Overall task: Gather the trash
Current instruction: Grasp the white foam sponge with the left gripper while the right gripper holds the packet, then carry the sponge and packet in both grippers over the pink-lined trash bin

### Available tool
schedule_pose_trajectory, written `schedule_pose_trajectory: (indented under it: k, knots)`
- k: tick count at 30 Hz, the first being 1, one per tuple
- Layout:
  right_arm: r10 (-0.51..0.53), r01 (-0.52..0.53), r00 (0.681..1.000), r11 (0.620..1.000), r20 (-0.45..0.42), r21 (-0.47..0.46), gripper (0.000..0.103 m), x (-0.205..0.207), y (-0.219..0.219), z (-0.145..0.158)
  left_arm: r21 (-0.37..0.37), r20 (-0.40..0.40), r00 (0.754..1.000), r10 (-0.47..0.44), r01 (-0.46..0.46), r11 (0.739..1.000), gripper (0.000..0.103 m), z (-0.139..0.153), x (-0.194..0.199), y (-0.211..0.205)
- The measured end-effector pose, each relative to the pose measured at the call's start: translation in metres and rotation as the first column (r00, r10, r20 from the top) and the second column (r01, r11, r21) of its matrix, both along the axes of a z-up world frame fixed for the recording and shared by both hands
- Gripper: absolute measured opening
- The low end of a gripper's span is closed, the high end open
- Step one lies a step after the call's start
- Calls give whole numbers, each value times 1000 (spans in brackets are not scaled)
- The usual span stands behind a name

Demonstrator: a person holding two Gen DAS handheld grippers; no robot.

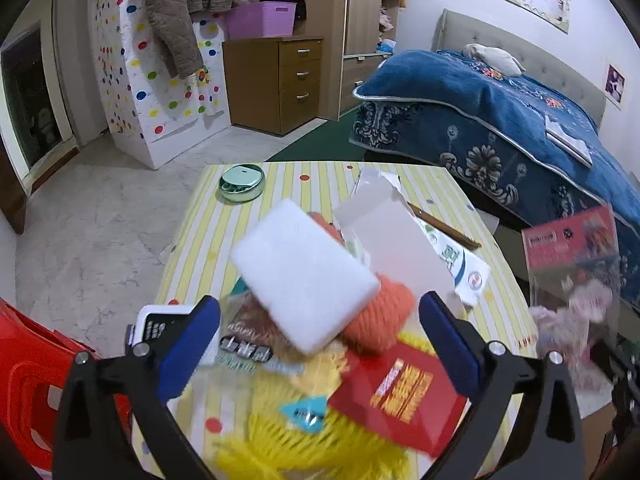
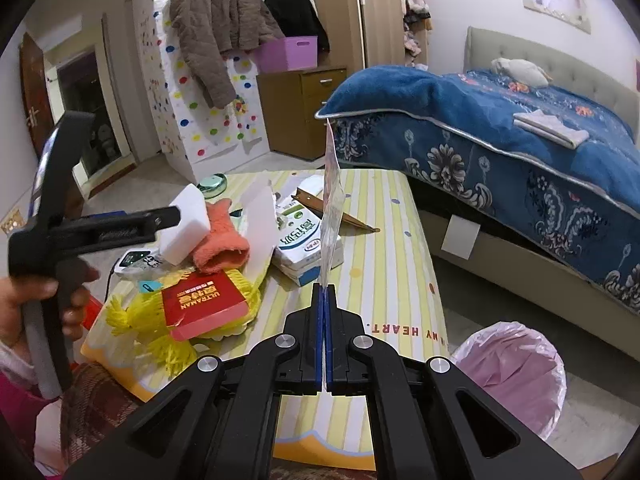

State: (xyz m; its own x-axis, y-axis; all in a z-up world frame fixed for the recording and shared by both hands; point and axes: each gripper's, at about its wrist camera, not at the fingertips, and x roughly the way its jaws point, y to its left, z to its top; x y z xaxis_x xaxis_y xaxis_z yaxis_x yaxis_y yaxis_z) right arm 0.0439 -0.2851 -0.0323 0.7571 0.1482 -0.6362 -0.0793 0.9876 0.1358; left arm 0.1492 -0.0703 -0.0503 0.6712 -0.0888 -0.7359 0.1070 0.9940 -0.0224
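R gripper (image 2: 325, 292) jaws pinched tight on thin plastic wrapper (image 2: 332, 200), edge-on above table (image 2: 384, 240). L gripper (image 1: 320, 344) jaws wide apart, empty, over clutter. Bin (image 2: 512, 364) low at right. Risk: flimsy wrapper slips, or swing snags milk carton (image 2: 308, 244).

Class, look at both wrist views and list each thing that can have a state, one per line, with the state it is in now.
Left tool: open, holding nothing.
Right tool: shut on the plastic wrapper.
Plastic wrapper: pinched at its lower edge, standing upright.
Bin: lined with a pink bag, open.
Milk carton: lying on its side on the table.
Round tin: lid on.
Drawer cabinet: drawers closed.
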Motion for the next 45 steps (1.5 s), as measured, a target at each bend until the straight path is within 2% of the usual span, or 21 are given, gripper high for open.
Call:
schedule_pose_trajectory:
  k: [4,10,13,14,15,18,24,28,33,38,45]
  knots:
    - [-5,5,1000,1000,-6,4,0,3,-4,-4,29,-53,999,-11,12,999,92,-16,11,-9]
    - [-6,6,1000,1000,-14,6,0,6,-8,-9,12,-87,995,-55,57,998,69,-35,11,0]
    - [-4,4,1000,1000,-18,9,0,7,-7,-10,-4,-87,994,-62,62,998,55,-38,15,6]
    - [-3,3,1000,1000,-18,12,0,7,-6,-10,-12,-83,995,-63,62,998,44,-38,16,7]
    - [-3,3,1000,1000,-19,14,0,6,-6,-9,-21,-78,995,-66,65,998,41,-37,15,9]
    - [-4,4,1000,1000,-13,11,0,4,-5,-7,-31,-33,996,-87,86,996,36,-28,7,12]
    - [-39,39,999,999,31,3,0,-15,-11,9,-4,88,988,-127,128,992,36,9,-33,5]
    - [-90,90,995,996,41,9,0,-36,-25,14,19,148,962,-229,229,973,36,29,-71,-22]
    - [-168,168,986,986,21,-1,0,-59,-49,12,32,161,919,-360,360,933,37,26,-98,-70]
    - [-274,274,962,962,-8,-10,0,-86,-86,1,28,133,859,-494,495,868,37,8,-110,-133]
    - [-415,415,908,910,-63,-15,0,-113,-142,-23,23,102,778,-620,621,784,39,-9,-123,-207]
